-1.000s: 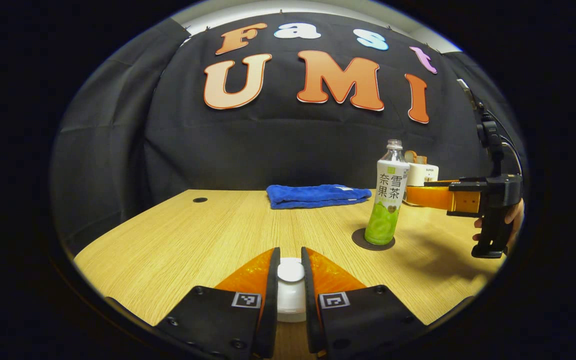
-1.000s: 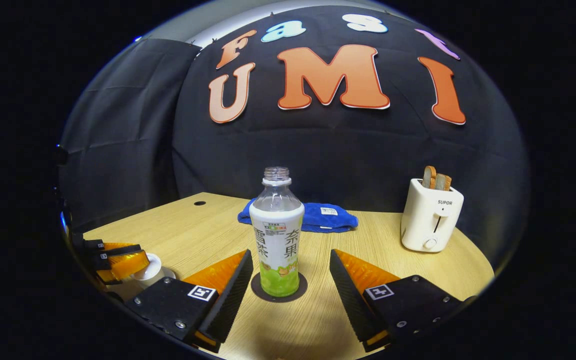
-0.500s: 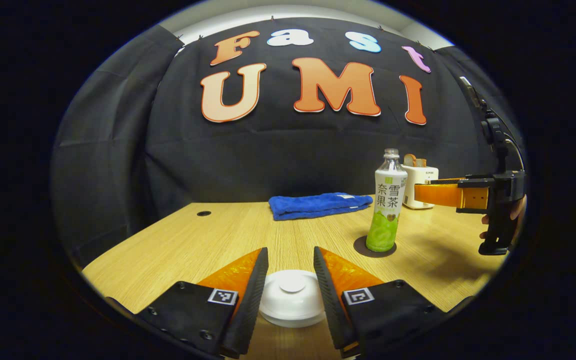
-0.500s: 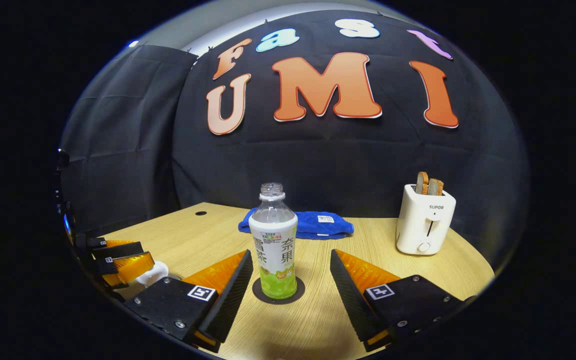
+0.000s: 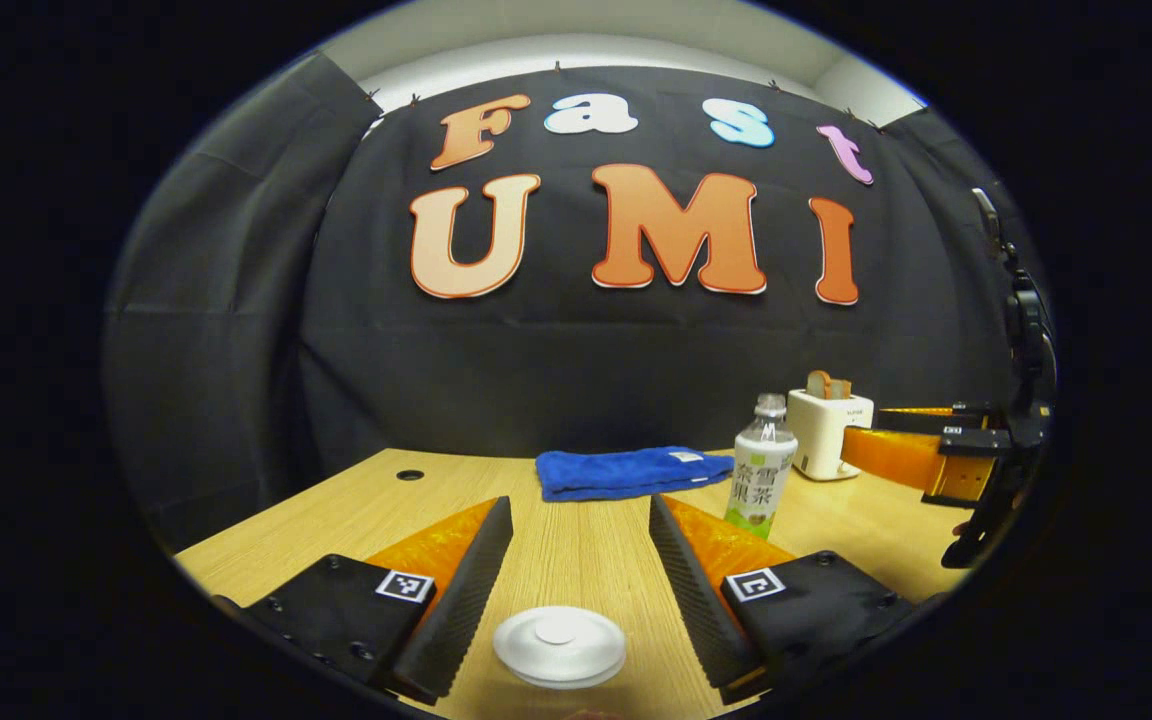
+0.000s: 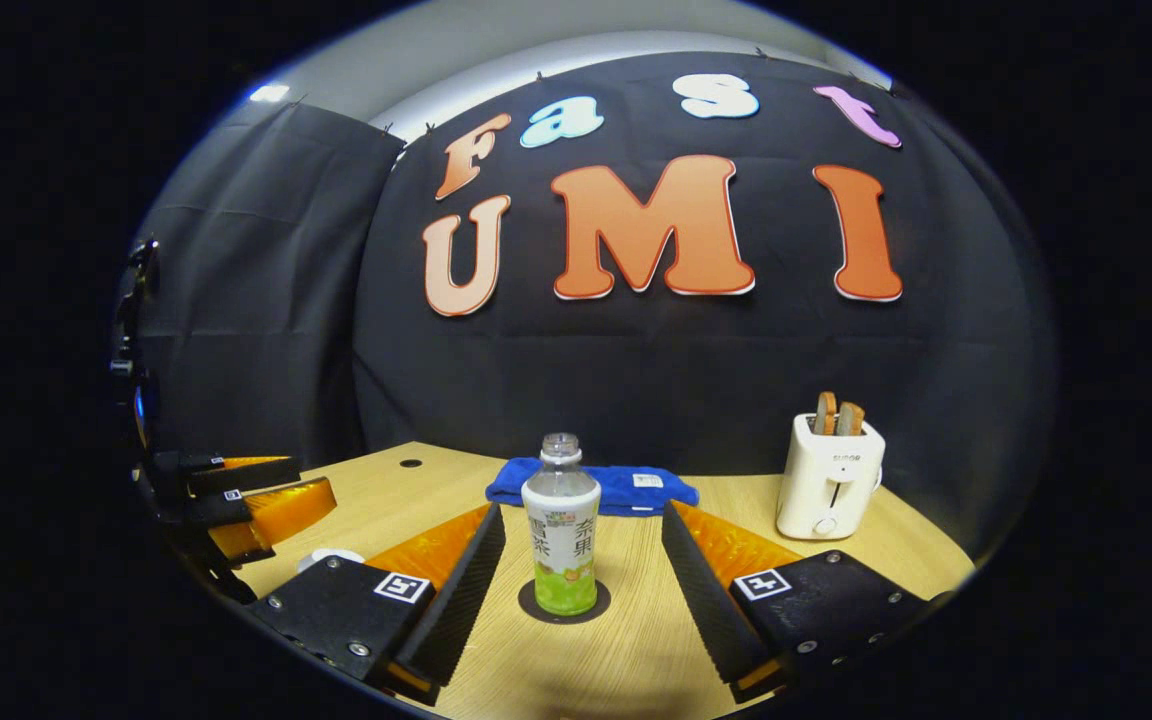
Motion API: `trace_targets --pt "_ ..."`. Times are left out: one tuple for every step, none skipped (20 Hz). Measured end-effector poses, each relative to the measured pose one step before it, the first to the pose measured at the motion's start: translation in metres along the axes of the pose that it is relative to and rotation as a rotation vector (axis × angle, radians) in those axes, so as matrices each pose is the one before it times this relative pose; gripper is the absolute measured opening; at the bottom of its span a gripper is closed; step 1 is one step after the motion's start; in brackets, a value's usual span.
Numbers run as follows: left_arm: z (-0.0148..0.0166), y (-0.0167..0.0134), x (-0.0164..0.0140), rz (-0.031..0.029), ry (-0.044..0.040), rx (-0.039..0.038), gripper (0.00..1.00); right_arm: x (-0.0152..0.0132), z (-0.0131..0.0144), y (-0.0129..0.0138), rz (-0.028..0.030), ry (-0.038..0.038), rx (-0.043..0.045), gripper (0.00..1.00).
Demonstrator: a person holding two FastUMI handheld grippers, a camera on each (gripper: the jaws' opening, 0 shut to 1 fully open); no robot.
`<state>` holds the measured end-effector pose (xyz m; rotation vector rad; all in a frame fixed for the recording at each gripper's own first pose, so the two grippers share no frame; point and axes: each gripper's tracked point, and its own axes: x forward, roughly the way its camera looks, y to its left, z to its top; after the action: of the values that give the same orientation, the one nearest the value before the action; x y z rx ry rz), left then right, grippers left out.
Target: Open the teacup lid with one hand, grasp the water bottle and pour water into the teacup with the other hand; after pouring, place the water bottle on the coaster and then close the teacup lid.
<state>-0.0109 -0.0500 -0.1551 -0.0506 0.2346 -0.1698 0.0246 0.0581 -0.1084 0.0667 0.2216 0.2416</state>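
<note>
1. Table (image 5: 336,520) of pale wood fills the lower part of both views, with a small dark hole (image 5: 410,475) in it at about ten o'clock in the left gripper view.
2. The left gripper (image 5: 576,530) has its fingers spread wide, holding nothing. The white lid (image 5: 559,645) lies flat below the gap, at six o'clock, apart from both fingers; whether a cup sits under it cannot be told.
3. A folded blue towel (image 5: 626,470) lies at the far edge, at twelve o'clock from the lid.
4. The bottle (image 6: 562,540) stands upright and uncapped on the dark round coaster (image 6: 531,608). In the left gripper view it stands at two o'clock from the lid, partly behind that gripper's right finger.
5. The right gripper (image 6: 584,555) has its fingers spread wide too, one on either side of the bottle and touching neither side of it.
6. A white toaster (image 6: 829,480) with two slices in it stands at three o'clock from the bottle, near the table's far right.
</note>
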Motion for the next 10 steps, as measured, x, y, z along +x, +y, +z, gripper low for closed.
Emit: trace_targets --pt "0.00823 -0.00230 0.00032 -0.00555 -0.00947 -0.00152 0.89 -0.00275 0.00597 0.00164 -0.00042 -0.01242 -0.00470 0.94" --pt "0.00861 -0.00253 0.00065 -0.00364 -0.01567 -0.00446 0.91 -0.00291 0.00519 0.00130 0.00270 -0.01136 0.00327 0.95" --pt "0.00769 -0.00145 0.00083 -0.00101 -0.01585 -0.00547 0.89 -0.00217 0.00623 0.00129 0.00284 -0.01570 0.00498 0.95" --pt "0.00680 -0.00026 -0.00051 0.00217 -0.01017 -0.00453 0.90 -0.00364 0.00699 -0.00061 -0.00511 -0.01616 -0.00232 0.95" --pt "0.00592 -0.00017 -0.00022 0.00066 -0.00868 -0.00589 0.90 -0.00235 0.00504 -0.00229 -0.01126 -0.01511 -0.00855 0.95" --pt "0.00421 -0.00012 0.00113 0.00293 -0.00343 -0.00670 0.88 -0.00209 0.00381 -0.00299 -0.01512 -0.01302 -0.01363 0.95" --pt "0.00579 0.00101 0.00013 0.00517 -0.00753 -0.00966 0.90 -0.00172 0.00250 -0.00135 -0.00717 -0.00948 -0.01236 0.94" --pt "0.00395 0.00427 -0.00007 0.01419 -0.00056 -0.00550 0.91 -0.00122 0.00037 0.00130 0.00026 -0.00490 -0.00861 0.99" --pt "0.00437 0.00407 -0.00018 0.01337 -0.00304 -0.00582 0.89 -0.00129 0.00044 0.00064 0.00016 -0.00353 -0.00163 0.99" --pt "0.00616 0.00265 0.00052 0.00640 -0.00611 -0.00679 0.90 -0.00182 0.00098 0.00001 -0.00061 0.00015 0.00144 0.95"
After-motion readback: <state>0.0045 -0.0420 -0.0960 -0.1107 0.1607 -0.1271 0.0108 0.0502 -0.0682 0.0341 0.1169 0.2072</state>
